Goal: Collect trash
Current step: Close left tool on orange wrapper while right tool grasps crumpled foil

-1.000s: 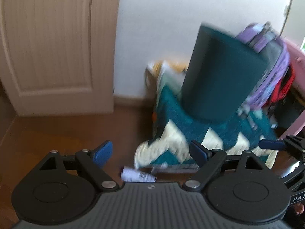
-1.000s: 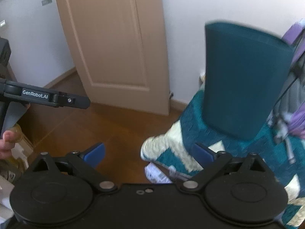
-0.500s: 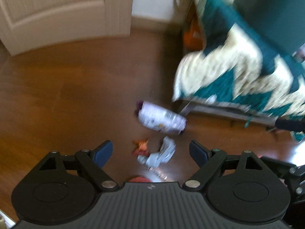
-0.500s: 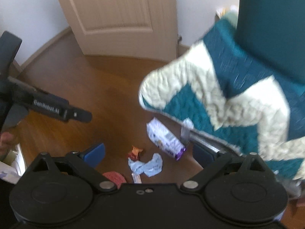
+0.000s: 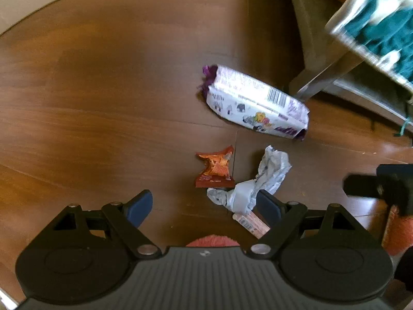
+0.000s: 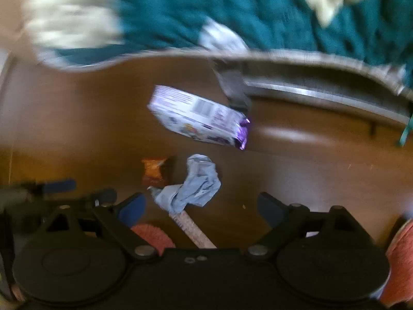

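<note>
Trash lies on the wooden floor: a white and purple packet [image 5: 258,102] [image 6: 200,116], a small orange wrapper [image 5: 215,168] [image 6: 155,171], a crumpled grey-blue paper [image 5: 253,183] [image 6: 193,186] and a pinkish barcoded wrapper [image 5: 251,223] [image 6: 192,228] under it. My left gripper [image 5: 204,206] hangs open above the floor, the crumpled paper at its right finger. My right gripper [image 6: 201,208] points down over the crumpled paper and pinkish wrapper; its jaws are closing but still wide, pressing on nothing. Its black body shows in the left wrist view as the other gripper [image 5: 382,183].
A chair or bed frame draped with a teal and cream quilt [image 5: 382,20] [image 6: 206,7] stands just behind the trash, its metal leg [image 5: 317,82] beside the packet. Salmon-coloured slippers [image 5: 211,241] [image 6: 400,255] show near the lower edges. Bare wooden floor [image 5: 90,90] spreads to the left.
Both grippers have dropped from facing the door and chair down toward the floor. The trash now looms large just beneath their fingers, and the right view has rolled.
</note>
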The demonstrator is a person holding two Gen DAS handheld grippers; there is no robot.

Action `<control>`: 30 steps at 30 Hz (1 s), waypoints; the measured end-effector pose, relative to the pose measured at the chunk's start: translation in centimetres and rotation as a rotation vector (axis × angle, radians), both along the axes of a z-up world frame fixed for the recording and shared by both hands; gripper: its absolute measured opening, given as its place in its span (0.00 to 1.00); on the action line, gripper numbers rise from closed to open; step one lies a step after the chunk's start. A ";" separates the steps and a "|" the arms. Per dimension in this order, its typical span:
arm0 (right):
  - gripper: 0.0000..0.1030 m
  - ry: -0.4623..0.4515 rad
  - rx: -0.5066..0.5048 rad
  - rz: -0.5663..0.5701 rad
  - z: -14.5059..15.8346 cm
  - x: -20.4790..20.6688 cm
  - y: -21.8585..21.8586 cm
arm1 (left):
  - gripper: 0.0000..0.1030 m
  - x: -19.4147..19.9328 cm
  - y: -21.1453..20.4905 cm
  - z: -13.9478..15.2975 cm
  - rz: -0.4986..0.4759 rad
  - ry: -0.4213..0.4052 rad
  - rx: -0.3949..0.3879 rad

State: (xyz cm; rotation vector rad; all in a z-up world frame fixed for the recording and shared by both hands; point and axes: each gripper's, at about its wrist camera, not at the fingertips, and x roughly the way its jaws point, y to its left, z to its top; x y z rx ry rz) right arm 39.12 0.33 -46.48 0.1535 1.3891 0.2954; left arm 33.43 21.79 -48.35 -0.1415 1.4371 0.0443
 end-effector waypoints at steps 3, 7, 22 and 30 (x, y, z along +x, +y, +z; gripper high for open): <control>0.89 0.052 0.000 -0.053 -3.0 1.8 0.8 | 0.86 0.7 0.1 -2.8 0.011 0.029 0.011; 0.88 0.133 -0.035 -0.086 -6.4 3.3 2.6 | 0.86 1.4 0.8 -6.0 0.060 0.062 -0.004; 0.50 0.311 -0.068 -0.267 -13.0 4.5 3.9 | 0.74 2.6 -0.3 -10.8 0.057 0.066 -0.014; 0.21 0.321 0.009 -0.301 -13.0 4.2 2.6 | 0.32 2.5 -0.1 -11.4 0.081 0.096 -0.065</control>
